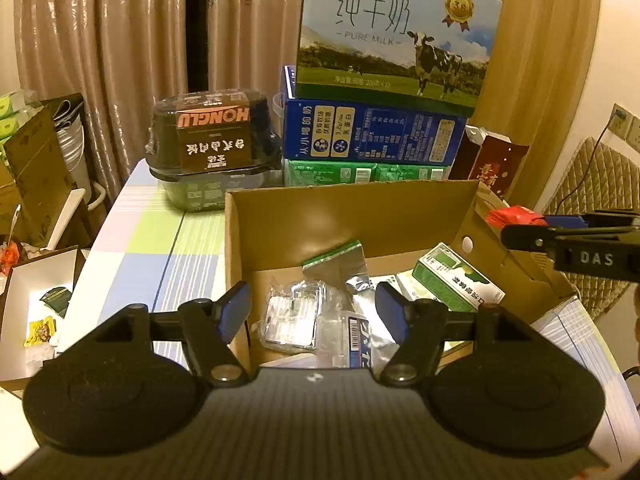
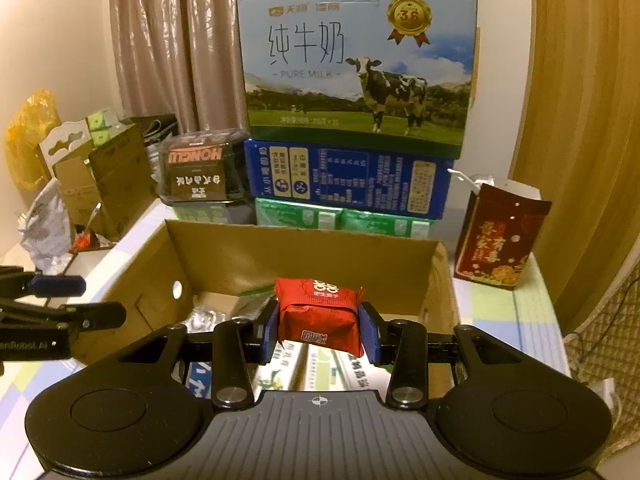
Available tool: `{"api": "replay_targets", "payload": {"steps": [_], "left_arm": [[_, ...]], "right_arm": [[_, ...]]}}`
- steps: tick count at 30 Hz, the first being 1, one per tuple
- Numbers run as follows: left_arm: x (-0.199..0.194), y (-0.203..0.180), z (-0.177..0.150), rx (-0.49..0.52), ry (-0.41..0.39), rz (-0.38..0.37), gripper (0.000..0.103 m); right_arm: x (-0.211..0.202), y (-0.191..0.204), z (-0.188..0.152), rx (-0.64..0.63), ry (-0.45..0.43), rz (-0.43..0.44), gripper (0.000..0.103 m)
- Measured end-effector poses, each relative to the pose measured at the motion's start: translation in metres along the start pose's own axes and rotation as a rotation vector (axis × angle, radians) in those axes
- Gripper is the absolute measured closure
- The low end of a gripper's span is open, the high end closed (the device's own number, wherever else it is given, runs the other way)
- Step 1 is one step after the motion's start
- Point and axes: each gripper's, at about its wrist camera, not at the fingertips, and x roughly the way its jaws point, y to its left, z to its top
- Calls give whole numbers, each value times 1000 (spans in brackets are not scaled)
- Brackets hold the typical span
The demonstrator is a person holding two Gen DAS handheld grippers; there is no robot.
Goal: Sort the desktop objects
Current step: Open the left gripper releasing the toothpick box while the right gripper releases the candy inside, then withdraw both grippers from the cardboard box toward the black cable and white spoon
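Observation:
An open cardboard box (image 1: 352,216) (image 2: 304,252) sits on the table and holds several small items: foil blister packs (image 1: 292,316), a silver sachet with a green edge (image 1: 338,268) and a green-and-white carton (image 1: 456,280). My left gripper (image 1: 312,308) hangs open over the box's near left part, nothing between its blue pads. My right gripper (image 2: 320,330) is shut on a red wrapped packet (image 2: 320,312) above the box's near edge. The left wrist view catches that gripper and the red packet (image 1: 516,216) at the box's right wall. My left gripper's fingers (image 2: 60,286) show at the right wrist view's left edge.
Behind the box stand stacked milk cartons (image 1: 392,40) (image 2: 356,72), a black food container (image 1: 212,140) and a dark red gift bag (image 2: 500,236). The checked tablecloth (image 1: 160,232) lies to the left. A white tray (image 1: 28,292) and cardboard boxes (image 2: 100,184) sit off the table's left side.

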Motion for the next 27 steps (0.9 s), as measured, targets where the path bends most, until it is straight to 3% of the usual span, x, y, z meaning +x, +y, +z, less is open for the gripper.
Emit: {"api": "replay_targets", "payload": {"steps": [1,2,3,5,12,27], "left_arm": [[-2,1,0,-1,-3,0,39],[-4,1,-1,-3,-6,-1,37],[-7,2,-1,-4,-10,-1,35],[-12,2,-2,0,-20,0,32],[-32,-2,-10,22,-34,3,21],[-97,-1,-46,16,-23,29,16]], "right_arm": [[1,1,1,8,-5,13,64],[3,2,3,12,-8,27,58],[4,2,5,19,-6,34,38],[3,1,6,46,-21,41,23],[-12,-6,-2,62,1,59,22],[-78,11,-45,36,68,66,16]]}}
